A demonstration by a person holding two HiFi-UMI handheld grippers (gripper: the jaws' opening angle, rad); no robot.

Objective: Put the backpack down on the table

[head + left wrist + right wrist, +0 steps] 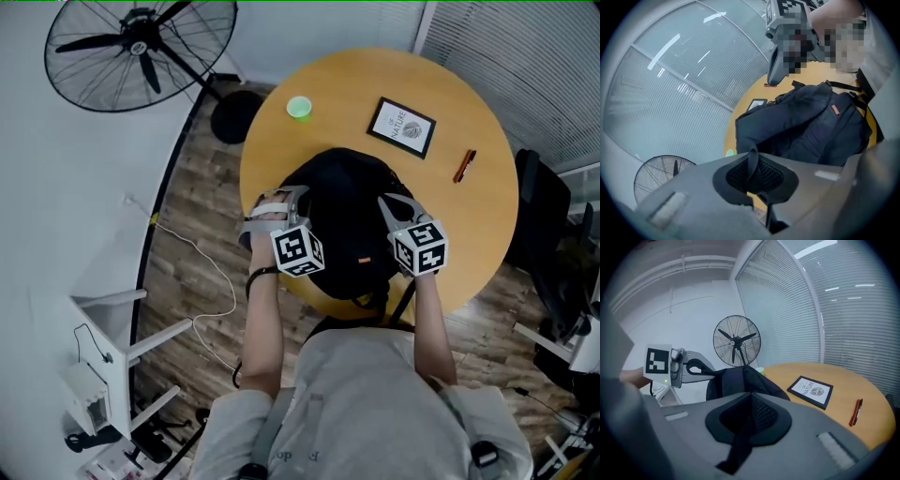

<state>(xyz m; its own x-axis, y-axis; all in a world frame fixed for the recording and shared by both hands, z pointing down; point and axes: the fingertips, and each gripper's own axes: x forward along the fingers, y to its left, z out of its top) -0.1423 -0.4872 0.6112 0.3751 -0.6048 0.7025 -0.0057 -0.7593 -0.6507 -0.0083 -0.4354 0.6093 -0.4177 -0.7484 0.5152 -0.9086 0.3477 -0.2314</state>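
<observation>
Head view: black backpack [349,220] at the near edge of the table [473,220]; resting or hanging, unclear.

Left gripper view: left gripper [754,174] clenched on mesh strap [751,157].

Right gripper view: right gripper [749,416] clamps other strap [740,441].

Soft, saggy load; straps look the soundest hold.

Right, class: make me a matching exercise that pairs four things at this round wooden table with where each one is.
Things:
1 black fabric backpack
2 small green cup
3 black-framed print
4 red pen

Places:
a between cup and pen
b nearest the person
c furthest right
d nearest the fan

Pairs: 1-b; 2-d; 3-a; 4-c
</observation>
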